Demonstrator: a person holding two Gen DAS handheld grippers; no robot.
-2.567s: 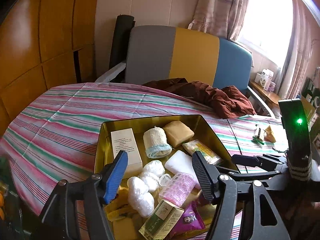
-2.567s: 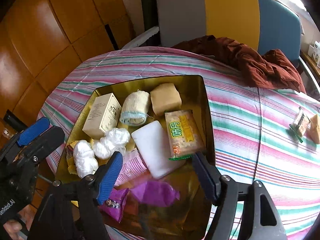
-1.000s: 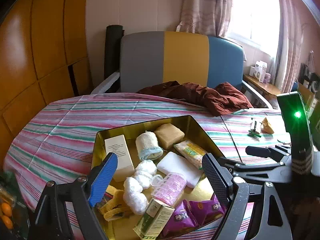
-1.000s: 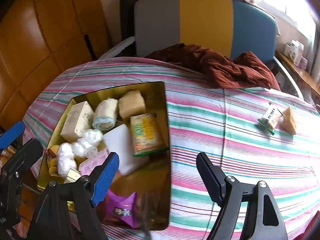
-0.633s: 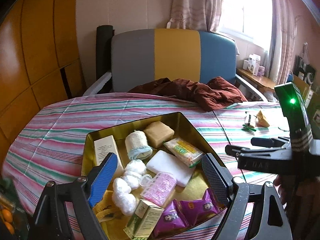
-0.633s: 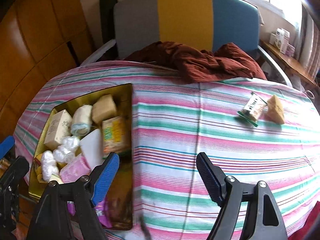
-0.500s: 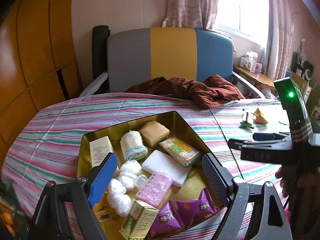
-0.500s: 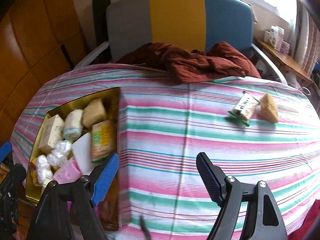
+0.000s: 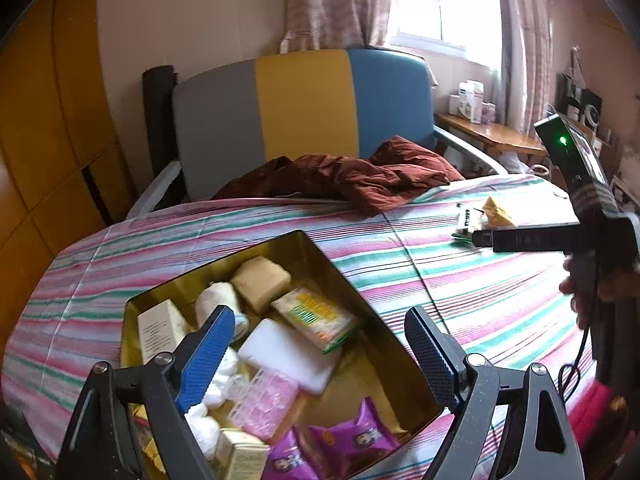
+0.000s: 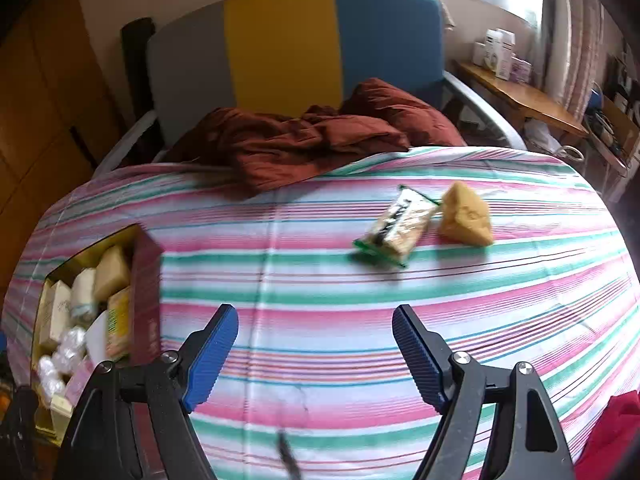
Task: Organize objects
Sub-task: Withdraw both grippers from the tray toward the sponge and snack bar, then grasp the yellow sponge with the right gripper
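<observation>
A gold tin box (image 9: 320, 252) sits on the striped table, holding a white carton, a gauze roll, a tan block, a cracker pack (image 9: 316, 318), a white block, pink rollers and purple sachets (image 9: 352, 440). My left gripper (image 9: 320, 348) hovers open over the box with nothing between its fingers. My right gripper (image 10: 314, 350) is open above bare striped cloth, with the box (image 10: 146, 292) to its left. Beyond it lie a green-edged cracker pack (image 10: 396, 228) and a tan sponge wedge (image 10: 466, 216). In the left wrist view the right gripper (image 9: 524, 238) reaches toward that pack (image 9: 466, 220).
A dark red garment (image 10: 312, 136) lies bunched at the table's far edge before a grey, yellow and blue chair back (image 10: 288, 44). A wooden side shelf (image 10: 524, 100) with small boxes stands at the right. A hand (image 9: 576, 284) holds the right gripper's handle.
My right gripper has swung to the right, away from the box and toward the cracker pack and sponge. My left gripper has shifted a little over the box and stayed open.
</observation>
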